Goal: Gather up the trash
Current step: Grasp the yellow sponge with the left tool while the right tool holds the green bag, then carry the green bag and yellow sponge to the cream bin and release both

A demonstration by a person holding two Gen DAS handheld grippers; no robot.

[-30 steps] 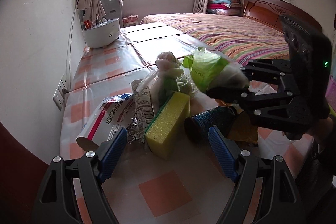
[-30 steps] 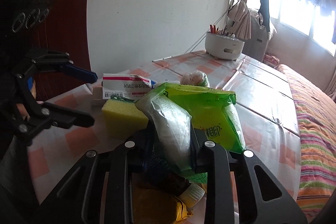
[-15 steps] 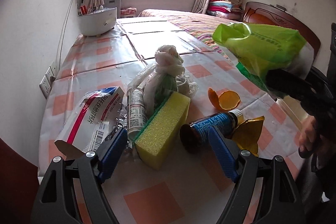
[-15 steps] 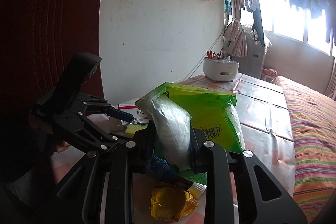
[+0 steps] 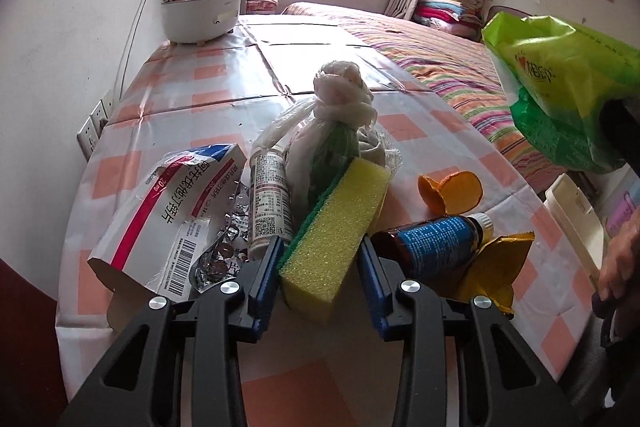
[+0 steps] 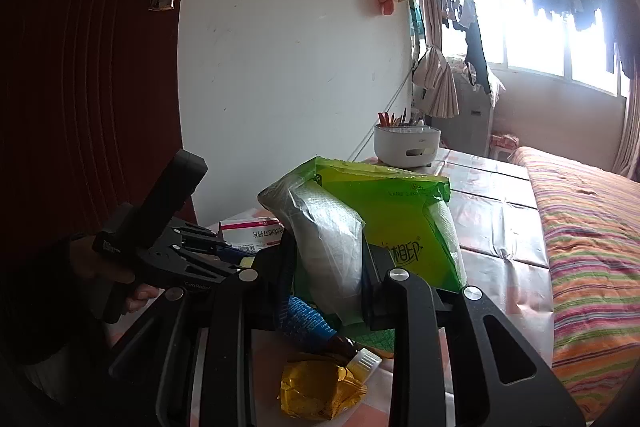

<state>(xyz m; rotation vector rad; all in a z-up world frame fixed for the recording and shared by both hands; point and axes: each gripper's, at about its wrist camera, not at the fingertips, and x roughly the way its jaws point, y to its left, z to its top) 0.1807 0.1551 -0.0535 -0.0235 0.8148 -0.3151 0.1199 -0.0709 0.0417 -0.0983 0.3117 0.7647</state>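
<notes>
A yellow sponge [image 5: 338, 231] with a green scouring side lies on the checked worktop [image 5: 192, 95], its long axis running from 7 o'clock to 1 o'clock in the left wrist view, the near end between the blue pads of the left tool [image 5: 320, 275]. That tool's jaws are closing with the sponge between them; the pads sit at its sides, and whether they already press cannot be told.

At 12 o'clock from the sponge, touching its far end, stands one knotted white plastic bag [image 5: 332, 131]. At 9 o'clock lies one white bottle [image 5: 268, 203], pointing away from the camera, then one foil blister strip [image 5: 224, 247] and one torn red-and-white medicine box [image 5: 172, 223]. At 3 o'clock lies one brown bottle [image 5: 436, 243] with a blue label, cap toward 2 o'clock, resting against one crumpled yellow wrapper [image 5: 496, 267]. One piece of orange peel [image 5: 452, 191] lies beyond.

The right tool [image 6: 328, 267] is clamped on one green plastic packet [image 6: 384, 219], held above the worktop's edge. One white holder [image 5: 200, 13] stands at the far end, near the striped bed [image 5: 440, 67].
</notes>
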